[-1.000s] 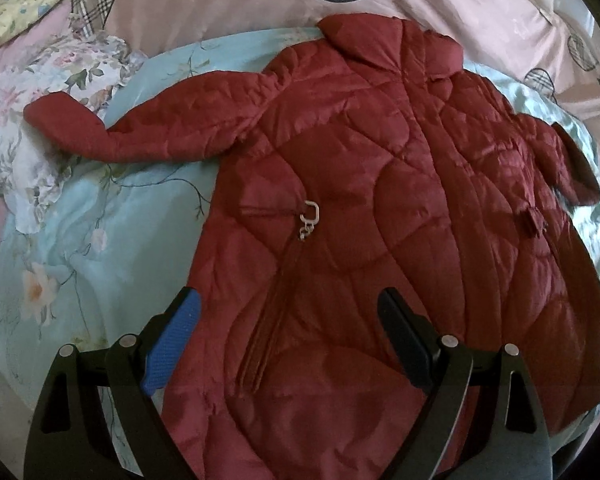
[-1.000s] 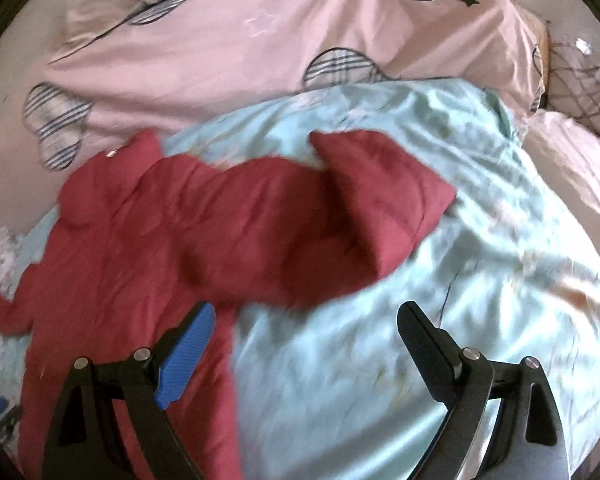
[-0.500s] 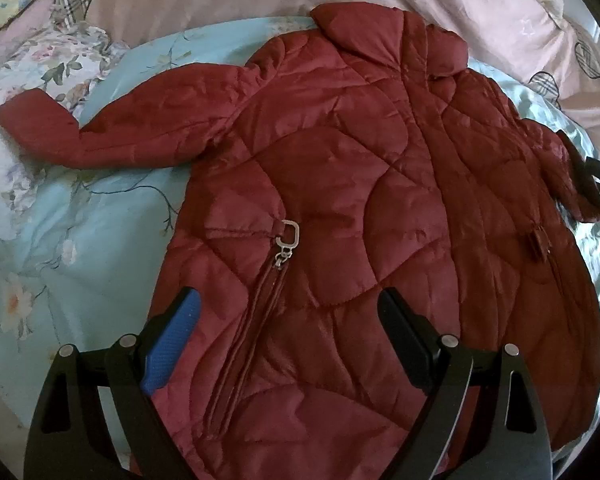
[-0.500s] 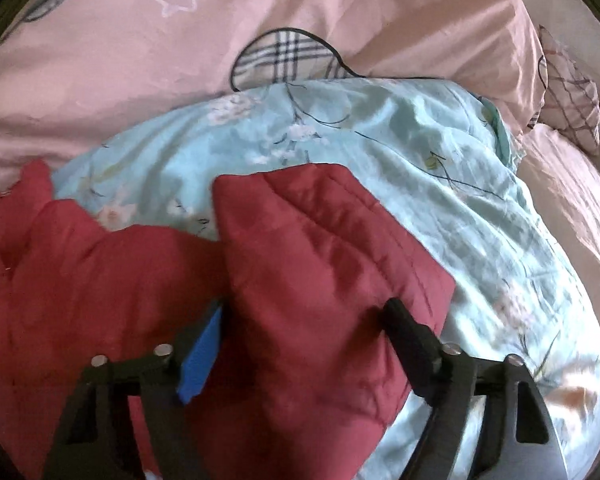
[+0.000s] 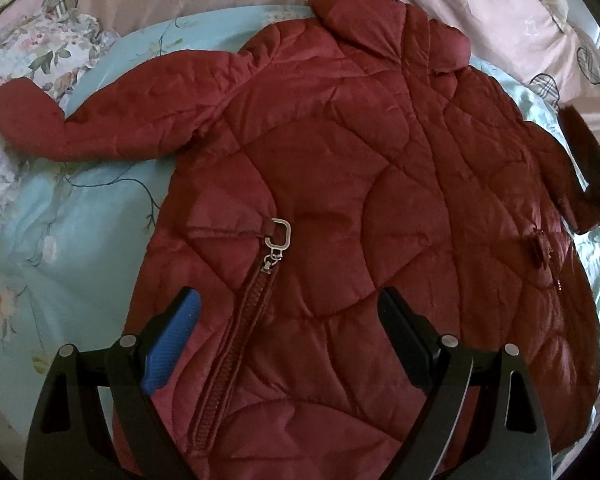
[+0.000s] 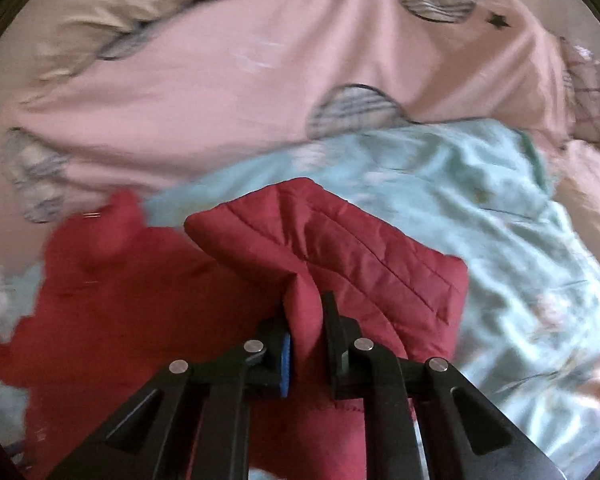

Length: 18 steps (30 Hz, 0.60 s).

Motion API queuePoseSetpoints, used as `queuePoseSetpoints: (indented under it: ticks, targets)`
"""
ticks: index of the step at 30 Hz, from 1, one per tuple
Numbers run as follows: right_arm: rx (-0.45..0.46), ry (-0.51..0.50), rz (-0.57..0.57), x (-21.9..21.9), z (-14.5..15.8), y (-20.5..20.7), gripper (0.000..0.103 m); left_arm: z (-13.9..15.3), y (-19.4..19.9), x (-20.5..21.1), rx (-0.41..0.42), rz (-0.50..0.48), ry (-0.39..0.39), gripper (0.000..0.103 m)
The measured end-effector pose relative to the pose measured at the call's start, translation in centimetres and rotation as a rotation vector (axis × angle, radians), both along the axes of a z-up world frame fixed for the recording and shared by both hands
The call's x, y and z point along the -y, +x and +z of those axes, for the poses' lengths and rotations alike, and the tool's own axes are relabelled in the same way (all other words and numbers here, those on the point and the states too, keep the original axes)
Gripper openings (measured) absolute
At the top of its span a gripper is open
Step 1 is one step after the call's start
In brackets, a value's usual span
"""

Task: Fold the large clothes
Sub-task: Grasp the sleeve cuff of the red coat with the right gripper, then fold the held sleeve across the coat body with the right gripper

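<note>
Since a moment ago our right gripper (image 6: 304, 332) has just been closing and now pinches the sleeve (image 6: 340, 248); the jacket (image 5: 340, 200) lies leftward on the bed (image 5: 80, 200), under our open left gripper (image 5: 288, 332).

Left claw (image 5: 288, 336) angled steeply down, jaws spread wide with nothing pressed between its blue and black pads; right claw (image 6: 306, 328) tilted downward, jaws just closing, pads pinched tight on a fold of the red jacket sleeve (image 6: 364, 264).
</note>
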State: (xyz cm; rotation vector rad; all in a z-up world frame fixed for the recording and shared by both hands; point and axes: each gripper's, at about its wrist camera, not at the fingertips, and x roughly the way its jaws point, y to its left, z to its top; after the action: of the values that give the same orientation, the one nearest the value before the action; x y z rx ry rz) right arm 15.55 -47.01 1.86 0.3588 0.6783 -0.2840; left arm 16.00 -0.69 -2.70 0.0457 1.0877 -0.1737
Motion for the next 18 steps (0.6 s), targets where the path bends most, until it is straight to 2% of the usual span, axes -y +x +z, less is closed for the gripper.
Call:
queuePoseSetpoints:
  ticks: [7,11,18]
  targets:
    - [0.065,0.081,0.217,-8.7,0.6,1.1,0.013,0.0,0.0,-0.8,-0.009,-0.003,-0.058,0.091]
    - [0.062,0.07,0.323,-13.6,0.0,2.3,0.013,0.1,0.0,-1.3,-0.011,-0.019,-0.103,0.091]
    - [0.009,0.091,0.456,-20.0,-2.5,4.9,0.013,0.5,1.1,-3.0,-0.05,-0.037,-0.279,0.091]
